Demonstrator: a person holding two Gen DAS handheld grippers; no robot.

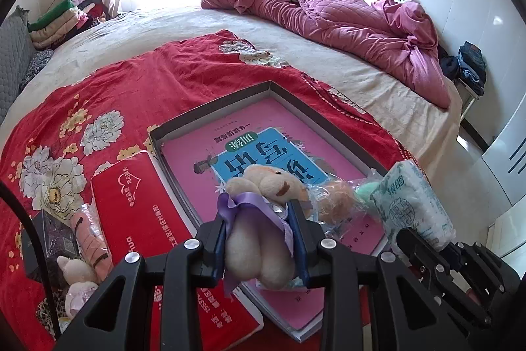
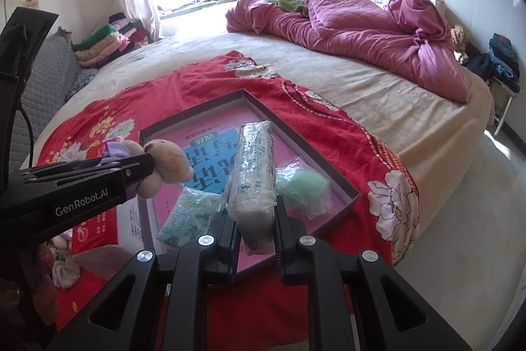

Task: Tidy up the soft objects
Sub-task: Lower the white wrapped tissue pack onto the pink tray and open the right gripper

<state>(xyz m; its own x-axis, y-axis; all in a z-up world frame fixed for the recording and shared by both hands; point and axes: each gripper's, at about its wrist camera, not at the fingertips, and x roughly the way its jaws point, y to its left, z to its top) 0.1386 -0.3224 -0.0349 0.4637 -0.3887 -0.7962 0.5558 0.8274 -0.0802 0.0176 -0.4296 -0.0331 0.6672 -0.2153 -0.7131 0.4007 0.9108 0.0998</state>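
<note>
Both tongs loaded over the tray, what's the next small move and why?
Probably lower the left tongs and set the plush bear onto the tray's bare pink floor. The bear is clamped above it, tissue pack in the right tongs, bagged items already inside.

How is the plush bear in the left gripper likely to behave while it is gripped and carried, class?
The plush bear probably squashes: its body bulges around the left gripper pads. It seems light and floppy, its head drooping forward over the box. Its fuzzy fabric should resist slipping, though the satin ribbon might slide.
</note>
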